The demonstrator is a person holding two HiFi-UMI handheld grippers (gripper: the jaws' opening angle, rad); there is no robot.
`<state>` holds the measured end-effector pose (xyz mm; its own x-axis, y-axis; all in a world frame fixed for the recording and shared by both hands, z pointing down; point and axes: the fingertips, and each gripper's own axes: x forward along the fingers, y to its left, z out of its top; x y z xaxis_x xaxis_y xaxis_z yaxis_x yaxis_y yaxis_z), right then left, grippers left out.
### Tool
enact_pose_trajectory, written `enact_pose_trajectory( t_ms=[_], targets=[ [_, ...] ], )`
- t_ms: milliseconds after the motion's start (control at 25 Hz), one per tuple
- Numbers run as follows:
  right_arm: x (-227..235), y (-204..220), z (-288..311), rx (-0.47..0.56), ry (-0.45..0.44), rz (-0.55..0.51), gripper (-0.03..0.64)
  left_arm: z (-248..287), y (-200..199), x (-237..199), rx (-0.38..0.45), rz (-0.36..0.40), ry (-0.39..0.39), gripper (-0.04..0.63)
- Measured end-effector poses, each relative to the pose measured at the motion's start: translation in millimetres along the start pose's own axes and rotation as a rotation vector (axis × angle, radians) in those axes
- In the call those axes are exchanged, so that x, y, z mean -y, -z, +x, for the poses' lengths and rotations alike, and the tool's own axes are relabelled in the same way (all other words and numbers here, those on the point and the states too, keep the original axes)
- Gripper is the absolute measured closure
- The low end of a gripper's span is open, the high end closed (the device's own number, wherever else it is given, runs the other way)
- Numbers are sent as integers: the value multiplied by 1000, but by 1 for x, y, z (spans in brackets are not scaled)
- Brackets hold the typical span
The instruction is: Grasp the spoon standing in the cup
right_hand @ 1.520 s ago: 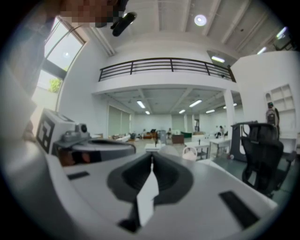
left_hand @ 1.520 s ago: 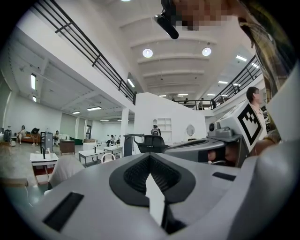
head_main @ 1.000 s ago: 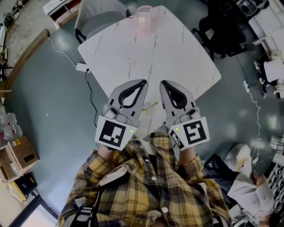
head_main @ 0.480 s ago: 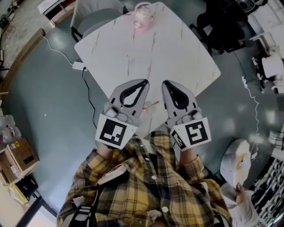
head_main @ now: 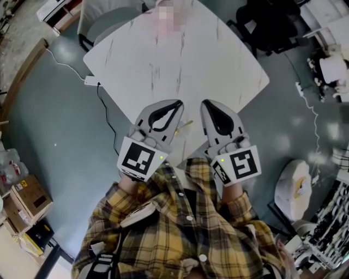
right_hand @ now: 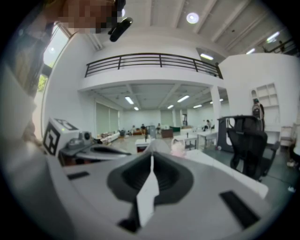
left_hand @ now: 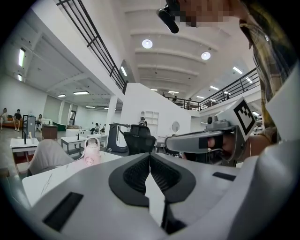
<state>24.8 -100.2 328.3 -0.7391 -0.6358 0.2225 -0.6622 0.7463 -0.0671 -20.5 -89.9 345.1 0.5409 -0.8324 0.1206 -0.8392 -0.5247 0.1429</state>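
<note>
A pink cup (left_hand: pixel 91 153) stands at the far end of the white marble table (head_main: pixel 207 60); in the head view a mosaic patch covers it. The right gripper view shows the cup (right_hand: pixel 178 149) small, just past the jaws. I cannot make out the spoon in it. My left gripper (head_main: pixel 178 103) and right gripper (head_main: pixel 205 103) hover side by side over the table's near corner, far from the cup. Both are shut and hold nothing, as the left gripper (left_hand: pixel 150 157) and right gripper (right_hand: pixel 151 160) show close up. A thin gold-coloured object (head_main: pixel 186 125) lies between them on the near corner.
A grey chair (head_main: pixel 106 15) stands at the table's far left and a black office chair (head_main: pixel 270 27) at its far right. A cable with an adapter (head_main: pixel 90 82) runs over the floor on the left. Cardboard boxes (head_main: pixel 27 196) sit at lower left.
The head view has shifted, so the table and cup sit higher and further left in the picture. Both grippers have stayed shut and almost still over the near corner.
</note>
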Motion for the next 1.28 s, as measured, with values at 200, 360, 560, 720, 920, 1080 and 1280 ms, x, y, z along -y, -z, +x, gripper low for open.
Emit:
enact_pose_trajectory(
  t_ms=[200,360,560,720,920,1080,1280],
  targets=[
    [6,4,-9,-6,25,15,583,7,15,13,-40,-9,58,577],
    [10,9,-13,-12,39,22,583,12,27,21,-69,-25,106,531],
    [13,14,-15,-21,50,31,583,17,43,34,-106,-41,180,476],
    [14,18,-17,-27,55,37,583,19,60,44,-152,-37,236,445],
    [13,25,-19,-35,53,46,583,19,79,53,-205,8,293,442],
    [12,27,-20,-44,56,54,583,17,93,57,-248,15,315,442],
    [12,31,-20,-43,73,65,583,14,106,56,-281,28,332,442]
  ],
)
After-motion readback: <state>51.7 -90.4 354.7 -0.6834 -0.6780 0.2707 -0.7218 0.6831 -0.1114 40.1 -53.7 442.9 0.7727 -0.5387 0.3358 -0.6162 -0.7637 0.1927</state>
